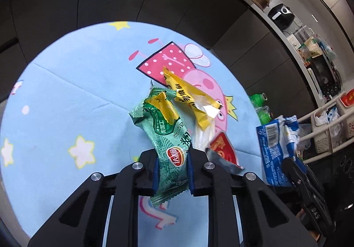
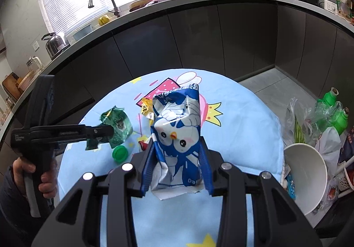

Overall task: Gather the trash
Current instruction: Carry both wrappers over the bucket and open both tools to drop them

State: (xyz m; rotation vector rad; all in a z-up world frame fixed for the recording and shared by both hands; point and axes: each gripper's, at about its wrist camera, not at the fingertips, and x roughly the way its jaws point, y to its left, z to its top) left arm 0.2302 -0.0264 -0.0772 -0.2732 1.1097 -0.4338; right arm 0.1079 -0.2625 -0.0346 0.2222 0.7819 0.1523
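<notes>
The green wrapper point(image 1: 171, 154) is being pinched between the fingers of the left gripper point(image 1: 171, 171); the fingers are being kept nearly closed, with only the thin wrapper between them; its crinkled top is sticking out ahead of the fingertips and its torn end is hanging behind them, so it is probably being held by the middle so that it does not slip out. The blue and white bag point(image 2: 177, 140) is being squeezed between the fingers of the right gripper point(image 2: 177, 158); these fingers are being kept partly open, because the puffy bag is filling the gap; the bag is standing up ahead of the fingers, clear of the worktop point(image 2: 243, 125). More trash is being left on the blue cloth for now: a yellow wrapper point(image 1: 188, 96) and a red packet point(image 1: 222, 147) are lying just ahead and to the right of the left fingers, and a green cap point(image 2: 120, 153) is lying below the left fingers in the right view. A white bin point(image 2: 307, 171) is waiting to the right of the right fingers, likely for the trash to be dropped in.
</notes>
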